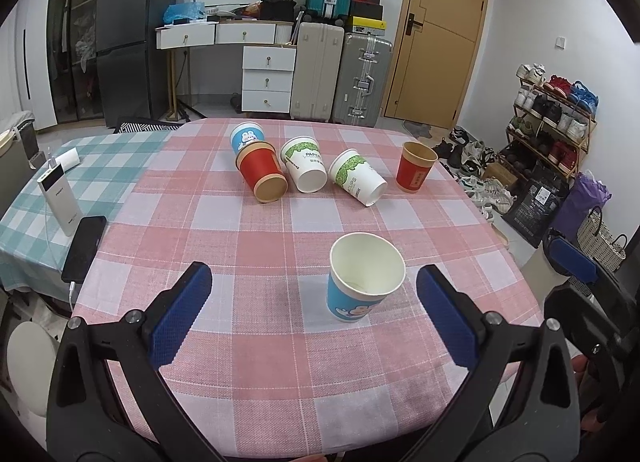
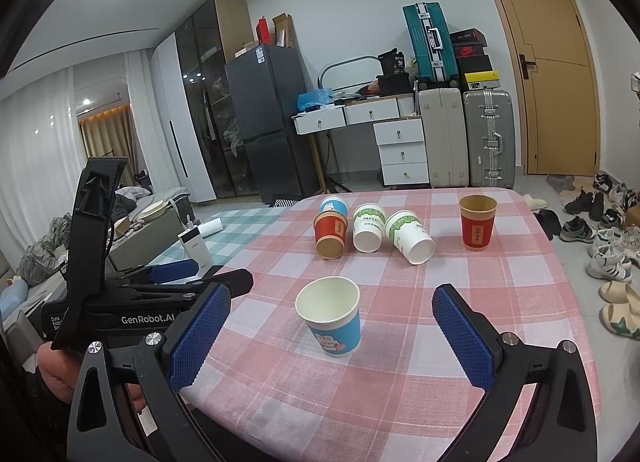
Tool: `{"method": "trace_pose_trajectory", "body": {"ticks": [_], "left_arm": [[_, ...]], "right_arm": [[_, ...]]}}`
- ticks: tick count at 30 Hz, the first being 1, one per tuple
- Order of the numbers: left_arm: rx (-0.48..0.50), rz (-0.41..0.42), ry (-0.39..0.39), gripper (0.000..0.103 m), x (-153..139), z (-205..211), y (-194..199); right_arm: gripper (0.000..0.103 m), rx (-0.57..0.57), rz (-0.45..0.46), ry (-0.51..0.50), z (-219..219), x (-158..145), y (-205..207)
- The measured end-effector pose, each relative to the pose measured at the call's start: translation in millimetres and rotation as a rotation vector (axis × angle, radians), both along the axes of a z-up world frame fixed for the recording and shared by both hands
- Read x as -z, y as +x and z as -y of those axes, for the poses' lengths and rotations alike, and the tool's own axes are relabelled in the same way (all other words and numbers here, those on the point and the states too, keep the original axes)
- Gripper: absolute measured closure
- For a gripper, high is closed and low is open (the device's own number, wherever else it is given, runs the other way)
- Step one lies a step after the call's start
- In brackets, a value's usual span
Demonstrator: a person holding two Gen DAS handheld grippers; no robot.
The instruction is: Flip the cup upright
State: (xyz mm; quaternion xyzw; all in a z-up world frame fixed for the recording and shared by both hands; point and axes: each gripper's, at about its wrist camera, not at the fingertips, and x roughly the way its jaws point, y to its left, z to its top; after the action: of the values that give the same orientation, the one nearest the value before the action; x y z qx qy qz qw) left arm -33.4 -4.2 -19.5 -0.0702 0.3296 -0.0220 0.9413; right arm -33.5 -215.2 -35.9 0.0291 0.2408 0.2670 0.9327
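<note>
Blue cup (image 1: 366, 278) stands upright at twelve o'clock of both tongs, left (image 1: 314, 312) and right (image 2: 332, 336), jaws apart.

Upright paper cup (image 1: 366, 276) on surface (image 1: 256, 342) just ahead of me; four tipped cups (image 1: 308, 170) behind it, another upright cup (image 1: 416, 172) to their right.

I'm working in a lived-in home: a fridge (image 1: 128, 34), stacked suitcases (image 1: 340, 74), a shoe rack (image 1: 552, 118) by the door (image 1: 444, 30), and a checked tablecloth (image 1: 280, 230).
</note>
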Motion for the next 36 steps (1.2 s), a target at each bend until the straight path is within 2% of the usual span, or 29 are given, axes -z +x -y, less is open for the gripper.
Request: {"method": "trace_pose_trajectory", "body": {"ticks": [36], "left_arm": [[-0.014,0.014,0.017,0.001,-6.6,2.9,-0.7]], "right_arm": [[0.000,0.010,-0.007,0.018,8.4,-0.4,-1.0]]}}
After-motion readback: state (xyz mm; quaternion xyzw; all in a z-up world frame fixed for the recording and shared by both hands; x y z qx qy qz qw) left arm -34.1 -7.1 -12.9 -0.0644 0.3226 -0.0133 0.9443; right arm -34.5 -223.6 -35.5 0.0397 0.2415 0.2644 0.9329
